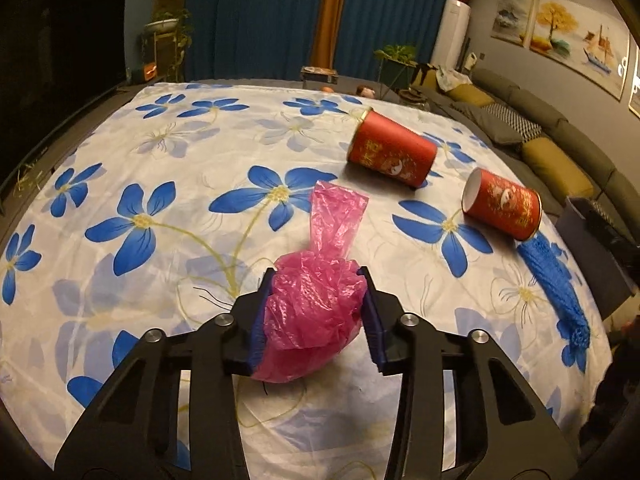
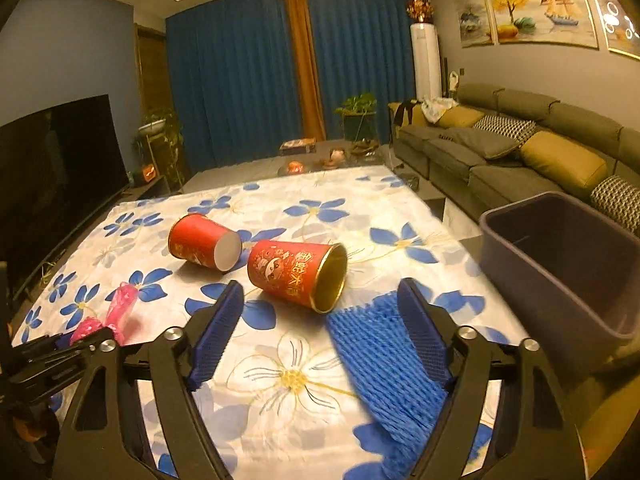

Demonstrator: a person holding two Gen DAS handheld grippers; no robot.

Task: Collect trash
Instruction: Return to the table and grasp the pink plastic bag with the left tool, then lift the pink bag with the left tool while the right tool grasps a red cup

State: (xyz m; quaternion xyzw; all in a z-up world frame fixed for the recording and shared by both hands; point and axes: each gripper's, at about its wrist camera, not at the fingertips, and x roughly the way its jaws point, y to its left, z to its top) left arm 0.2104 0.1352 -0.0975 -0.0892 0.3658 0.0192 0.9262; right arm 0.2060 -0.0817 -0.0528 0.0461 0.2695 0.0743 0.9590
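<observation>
A: Nearest to the left camera, the left claw [image 1: 316, 312] was pinching the pink plastic bag [image 1: 316, 308] between its blue pads, low over the flowered surface [image 1: 160, 152]. To do this well, I think it should keep the squeeze firm and lift straight up, because the loose tail of the bag can slip.

B: And the right claw [image 2: 320, 340]?

A: It was spread wide and held nothing. The blue foam net [image 2: 384, 372] lay flat on the surface between its fingers, close to the right one. It should go lower and center on the net before closing.

B: How many things were there?

A: One bag, one net, and two red cups [image 2: 204, 242] [image 2: 298, 276] on their sides farther back. One dark bin [image 2: 568, 260] stood at the right edge.
</observation>
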